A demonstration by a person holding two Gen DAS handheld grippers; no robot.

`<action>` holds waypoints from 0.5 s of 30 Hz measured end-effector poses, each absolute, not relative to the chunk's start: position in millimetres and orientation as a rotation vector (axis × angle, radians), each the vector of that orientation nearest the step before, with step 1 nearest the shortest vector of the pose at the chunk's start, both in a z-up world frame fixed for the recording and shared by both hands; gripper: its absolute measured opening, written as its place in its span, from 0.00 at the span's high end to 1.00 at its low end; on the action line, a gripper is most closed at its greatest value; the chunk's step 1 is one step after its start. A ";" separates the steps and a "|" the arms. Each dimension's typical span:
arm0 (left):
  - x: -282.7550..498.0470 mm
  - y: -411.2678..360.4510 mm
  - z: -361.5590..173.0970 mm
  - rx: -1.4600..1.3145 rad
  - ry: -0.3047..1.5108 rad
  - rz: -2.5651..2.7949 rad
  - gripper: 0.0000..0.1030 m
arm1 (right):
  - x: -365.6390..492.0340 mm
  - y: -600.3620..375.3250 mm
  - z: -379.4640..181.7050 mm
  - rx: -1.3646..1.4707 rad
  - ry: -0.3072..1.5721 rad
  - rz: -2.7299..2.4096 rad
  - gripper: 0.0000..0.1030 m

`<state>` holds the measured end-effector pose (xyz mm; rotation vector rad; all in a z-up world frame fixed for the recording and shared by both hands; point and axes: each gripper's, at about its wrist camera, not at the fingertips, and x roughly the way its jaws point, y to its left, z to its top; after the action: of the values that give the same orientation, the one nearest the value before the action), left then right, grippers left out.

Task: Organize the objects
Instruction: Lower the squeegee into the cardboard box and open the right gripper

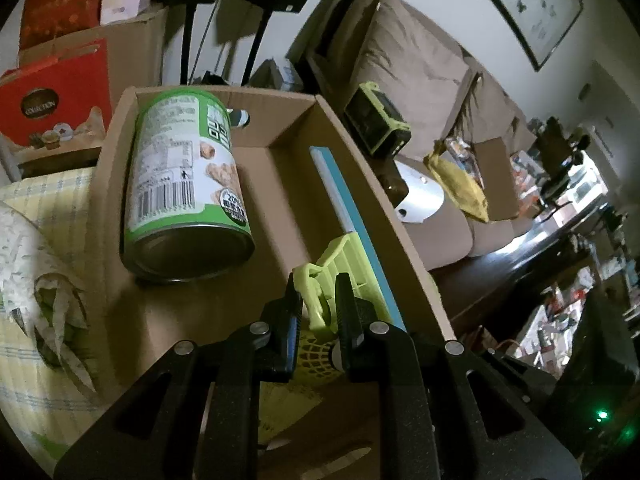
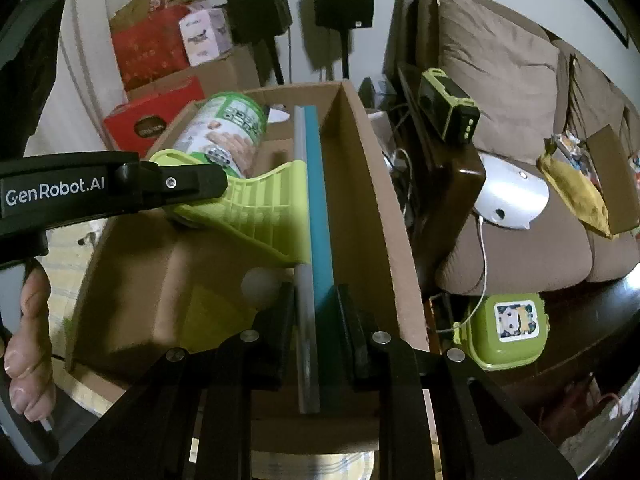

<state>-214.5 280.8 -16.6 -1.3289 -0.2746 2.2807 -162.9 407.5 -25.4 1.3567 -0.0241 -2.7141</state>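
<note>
An open cardboard box (image 1: 352,136) (image 2: 376,184) holds a green-labelled can (image 1: 184,184) (image 2: 228,136) lying on its side. My left gripper (image 1: 318,300) is shut on a lime-green plastic rack (image 1: 340,256) (image 2: 260,208) inside the box. My right gripper (image 2: 314,300) is shut on a thin teal and grey book (image 2: 316,240) (image 1: 348,208) that stands on edge against the box's right wall. A white ball (image 2: 260,284) and a yellow net item (image 1: 316,356) lie on the box floor below the rack.
A brown sofa (image 2: 500,80) stands right of the box, with a green-black device (image 2: 448,108) on its dark armrest. A green lunch box (image 2: 504,328) sits on a dark table. Red boxes (image 1: 56,96) and speaker stands (image 2: 340,0) are behind. A patterned cloth (image 1: 40,240) lies left.
</note>
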 end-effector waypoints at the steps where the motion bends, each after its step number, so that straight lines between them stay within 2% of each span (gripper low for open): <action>1: -214.8 282.0 -19.1 -1.336 -0.272 2.279 0.86 | -164.0 408.2 -27.5 1.366 -0.024 -2.712 0.81; 15: -221.7 293.7 -42.3 -1.450 -0.235 2.248 0.85 | -173.1 406.7 -37.6 1.425 0.015 -2.723 0.80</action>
<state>-221.7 293.7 -42.3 -1.4498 -0.2349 2.2483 -173.1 406.7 -37.6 1.4250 0.0148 -2.7232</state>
